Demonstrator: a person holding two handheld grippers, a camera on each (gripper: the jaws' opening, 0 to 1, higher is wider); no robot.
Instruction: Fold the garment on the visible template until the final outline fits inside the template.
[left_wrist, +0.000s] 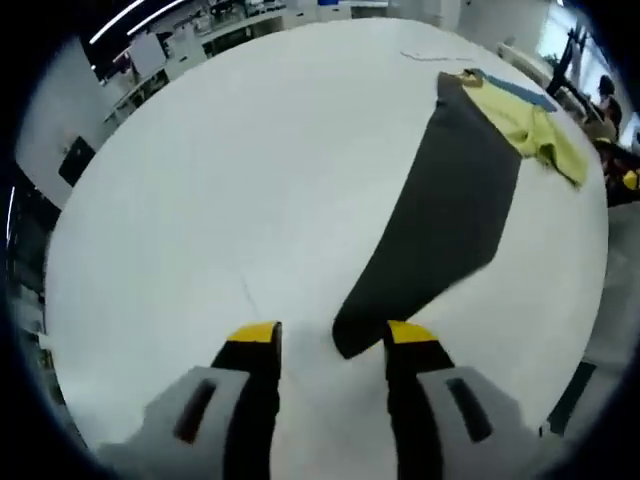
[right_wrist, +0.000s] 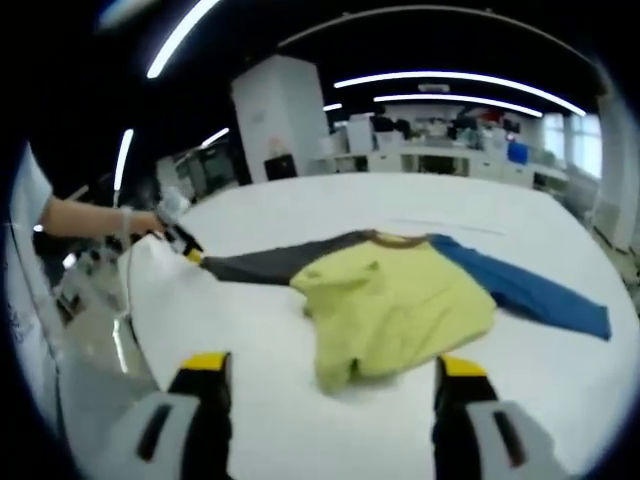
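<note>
Shirt (right_wrist: 400, 300) lies on the white tabletop (left_wrist: 250, 200), its dark sleeve (left_wrist: 440, 220) stretched out. Left hand-held gripper (left_wrist: 330, 345) and right hand-held gripper (right_wrist: 330, 375) are both released. Next, I think: grab the sleeve end and fold it in.

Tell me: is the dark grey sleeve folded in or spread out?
Spread out: the dark grey sleeve stretches flat across the white table, away from the yellow shirt body.

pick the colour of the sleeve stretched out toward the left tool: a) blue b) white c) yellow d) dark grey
d: in the left gripper view the dark grey sleeve runs from the yellow body of the garment down to the left tool, its cuff end lying between the open jaws.
</note>
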